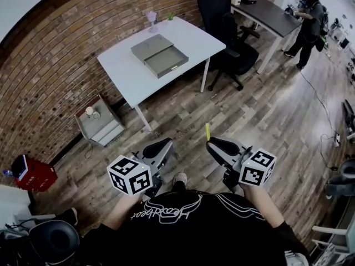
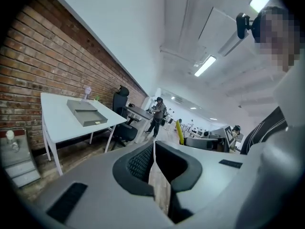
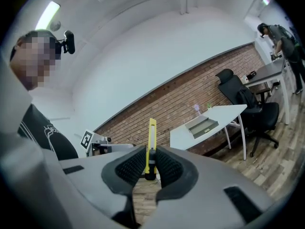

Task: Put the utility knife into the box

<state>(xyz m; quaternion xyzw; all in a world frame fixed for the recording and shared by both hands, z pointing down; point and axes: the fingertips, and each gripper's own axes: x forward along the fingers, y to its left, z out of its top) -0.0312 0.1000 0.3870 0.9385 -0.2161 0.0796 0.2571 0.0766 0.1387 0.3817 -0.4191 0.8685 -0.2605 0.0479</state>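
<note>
A yellow utility knife (image 1: 207,132) stands upright between the pads of my right gripper (image 1: 211,143), which is shut on its lower end. In the right gripper view the knife (image 3: 152,142) sticks up out of the right gripper (image 3: 150,163). My left gripper (image 1: 166,144) is held beside it, shut with nothing in it, as the left gripper (image 2: 153,149) shows in its own view. The grey box (image 1: 160,55) lies open with its lid alongside on the white table (image 1: 127,71), far ahead of both grippers. The box (image 2: 86,113) appears small at the left gripper view's left, and the box (image 3: 202,126) at the right gripper view's right.
A black office chair (image 1: 224,32) and a dark desk (image 1: 266,13) stand right of the table, with a person (image 1: 308,24) at the desk. A small grey drawer unit (image 1: 99,123) and a red crate (image 1: 33,173) sit along the brick wall. Wooden floor lies between me and the table.
</note>
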